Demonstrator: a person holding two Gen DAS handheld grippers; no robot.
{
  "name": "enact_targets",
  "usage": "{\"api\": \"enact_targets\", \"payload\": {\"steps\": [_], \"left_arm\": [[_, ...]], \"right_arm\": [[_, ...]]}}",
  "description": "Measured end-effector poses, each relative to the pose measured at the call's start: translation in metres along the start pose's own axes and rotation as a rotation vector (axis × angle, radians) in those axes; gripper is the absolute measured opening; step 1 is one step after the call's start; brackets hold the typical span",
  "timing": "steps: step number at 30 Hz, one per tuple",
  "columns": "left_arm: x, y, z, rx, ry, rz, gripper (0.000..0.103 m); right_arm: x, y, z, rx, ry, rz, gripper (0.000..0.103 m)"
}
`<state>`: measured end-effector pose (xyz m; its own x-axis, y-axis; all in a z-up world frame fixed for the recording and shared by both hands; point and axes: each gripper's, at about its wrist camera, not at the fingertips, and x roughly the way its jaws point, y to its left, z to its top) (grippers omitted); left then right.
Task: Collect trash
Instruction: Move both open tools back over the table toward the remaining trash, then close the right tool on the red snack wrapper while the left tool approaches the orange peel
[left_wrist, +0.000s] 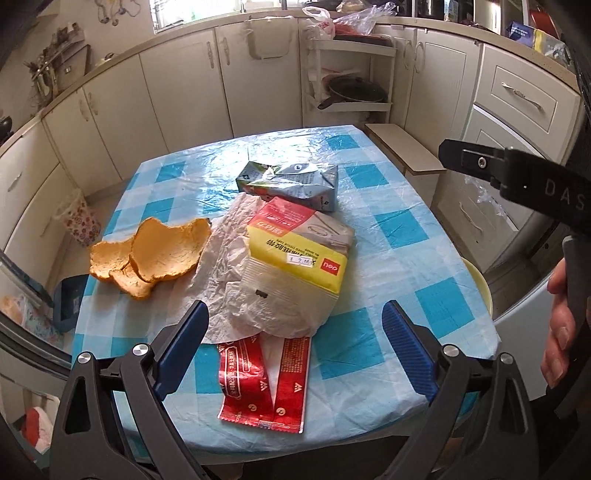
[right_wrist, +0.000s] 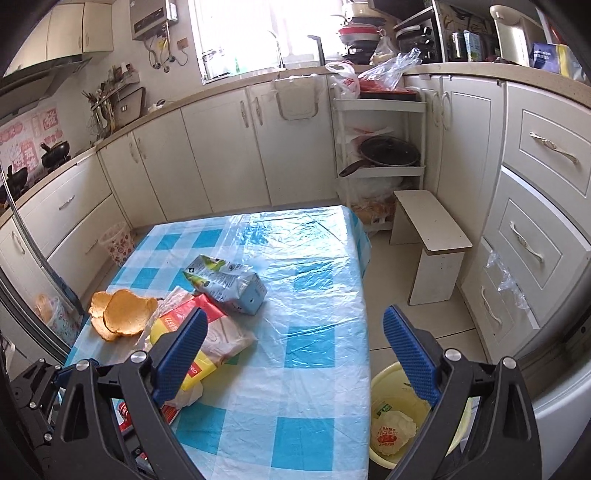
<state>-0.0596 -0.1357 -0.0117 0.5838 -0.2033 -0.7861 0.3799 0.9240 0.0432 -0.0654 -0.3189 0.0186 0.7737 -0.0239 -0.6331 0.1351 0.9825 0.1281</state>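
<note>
Left claw (left_wrist: 295, 339) wide, empty, straddling red wrapper (left_wrist: 264, 384) at near bench (left_wrist: 424, 236) edge; long axis running away from claw. Right claw (right_wrist: 295, 354) wide, empty, nearer bin (right_wrist: 388, 424).

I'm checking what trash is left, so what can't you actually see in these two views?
- Red wrapper: right wrist view, mostly hidden behind the gripper's left finger.
- Yellow bin: left wrist view shows only a sliver past the table edge; right finger covers part of its contents.
- Crumpled white paper: underside hidden beneath yellow packet.
</note>
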Motion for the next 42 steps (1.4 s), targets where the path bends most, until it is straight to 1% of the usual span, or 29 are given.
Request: {"api": "enact_targets", "payload": {"steps": [3,6,12,15,17,22,24,29,32,35,37,38,39,40,41,42], "left_arm": [[0.002,0.013,-0.003,-0.012,0.009,-0.001,0.091],[0.005,0.038,-0.005,-0.061,0.030,-0.009,0.092],[0.018,0.111,-0.012,-0.255,0.080,0.026,0.092],[0.021,0.130,-0.015,-0.315,0.093,0.041,0.092],[0.021,0.135,-0.016,-0.329,0.095,0.049,0.092],[0.019,0.131,-0.017,-0.300,0.088,0.061,0.092],[0.019,0.130,-0.017,-0.295,0.085,0.065,0.092],[0.019,0.139,-0.019,-0.329,0.091,0.078,0.092],[0.019,0.145,-0.019,-0.348,0.091,0.082,0.092],[0.018,0.148,-0.020,-0.349,0.089,0.092,0.092],[0.019,0.151,-0.021,-0.352,0.091,0.097,0.092],[0.020,0.153,-0.021,-0.356,0.094,0.099,0.092],[0.021,0.156,-0.022,-0.364,0.097,0.100,0.092],[0.023,0.159,-0.023,-0.372,0.101,0.102,0.092],[0.024,0.162,-0.023,-0.380,0.103,0.103,0.092],[0.024,0.166,-0.024,-0.390,0.107,0.103,0.092]], "right_arm": [[0.006,0.012,-0.003,-0.030,0.019,0.009,0.092],[0.012,0.025,-0.008,-0.061,0.044,0.021,0.092],[0.021,0.056,-0.022,-0.141,0.101,0.062,0.092],[0.027,0.074,-0.033,-0.203,0.144,0.096,0.092],[0.030,0.088,-0.043,-0.250,0.181,0.124,0.092],[0.036,0.119,-0.070,-0.365,0.253,0.177,0.092],[0.040,0.128,-0.079,-0.390,0.282,0.197,0.092],[0.052,0.139,-0.094,-0.341,0.347,0.267,0.092],[0.058,0.149,-0.103,-0.333,0.361,0.274,0.092],[0.063,0.155,-0.110,-0.334,0.355,0.265,0.092],[0.067,0.158,-0.113,-0.331,0.350,0.257,0.087],[0.067,0.161,-0.115,-0.338,0.333,0.247,0.086],[0.067,0.164,-0.116,-0.353,0.320,0.240,0.081],[0.066,0.167,-0.117,-0.373,0.307,0.227,0.078],[0.065,0.170,-0.118,-0.387,0.294,0.228,0.070],[0.065,0.171,-0.117,-0.391,0.289,0.237,0.057]]}}
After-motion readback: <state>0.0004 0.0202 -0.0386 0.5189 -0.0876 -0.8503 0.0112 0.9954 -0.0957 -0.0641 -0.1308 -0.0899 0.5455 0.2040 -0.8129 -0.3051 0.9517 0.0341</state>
